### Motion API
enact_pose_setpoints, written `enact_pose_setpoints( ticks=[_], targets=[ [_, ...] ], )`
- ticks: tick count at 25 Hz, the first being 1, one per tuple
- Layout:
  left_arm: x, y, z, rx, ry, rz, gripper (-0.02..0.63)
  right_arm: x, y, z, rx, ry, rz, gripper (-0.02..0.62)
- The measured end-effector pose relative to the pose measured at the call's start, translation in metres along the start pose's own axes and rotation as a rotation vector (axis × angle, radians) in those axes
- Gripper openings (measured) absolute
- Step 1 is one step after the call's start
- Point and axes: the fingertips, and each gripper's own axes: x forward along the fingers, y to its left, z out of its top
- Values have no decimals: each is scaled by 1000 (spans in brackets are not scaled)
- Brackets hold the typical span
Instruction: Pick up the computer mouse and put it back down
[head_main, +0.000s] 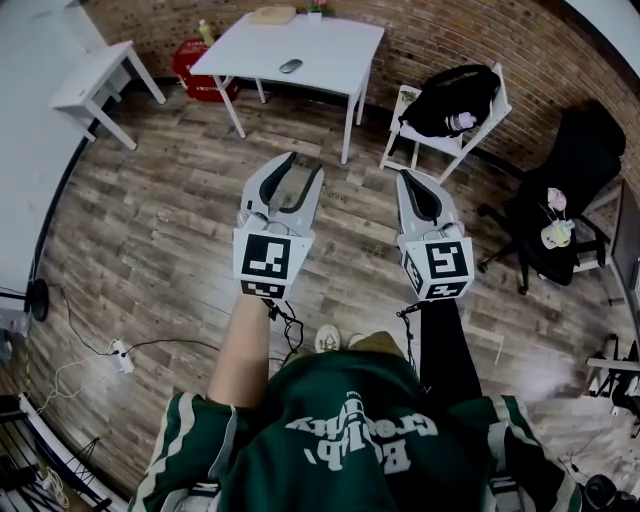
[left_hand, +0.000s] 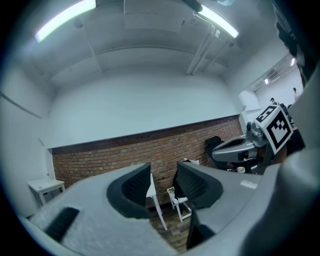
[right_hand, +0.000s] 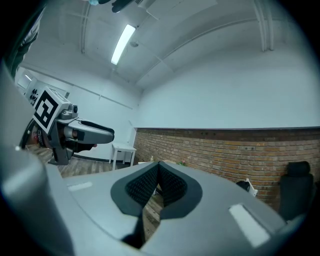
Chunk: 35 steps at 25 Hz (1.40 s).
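The mouse (head_main: 290, 66) lies sideways on the tabletop (head_main: 340, 50), far off at 12 o'clock. My left gripper (head_main: 303, 165), open and empty, is nearer; my right gripper (head_main: 407, 178) is closed.

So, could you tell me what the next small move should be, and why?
Probably walk toward the white table: the computer mouse lies on it, well beyond both grippers. The left gripper is open with nothing between its fingers, the right gripper is shut, so the left looks readier to take it.

On the white table (head_main: 330, 50) the computer mouse (head_main: 291, 66) is tiny — its buttons can't be told.
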Motion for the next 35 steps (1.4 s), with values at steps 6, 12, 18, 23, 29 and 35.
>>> enact_pose_setpoints(
  ticks=[6, 12, 18, 23, 29, 35],
  targets=[
    [-4, 3, 3, 6, -22, -11, 245, 0, 3, 0, -5, -4, -7, 12],
    [-6, 13, 6, 9, -36, -8, 245, 1, 4, 0, -14, -4, -17, 12],
    [7, 14, 6, 5, -43, -8, 245, 10, -3, -2, -18, -8, -6, 12],
    [35, 20, -6, -4, -24, 0, 245, 36, -21, -13, -13, -10, 9, 12],
    [84, 40, -17, -13, -9, 32, 245, 87, -55, -16, 2, -42, 34, 12],
    [139, 67, -20, -12, -2, 64, 245, 151, -91, -13, 12, -71, 68, 12]
  ],
)
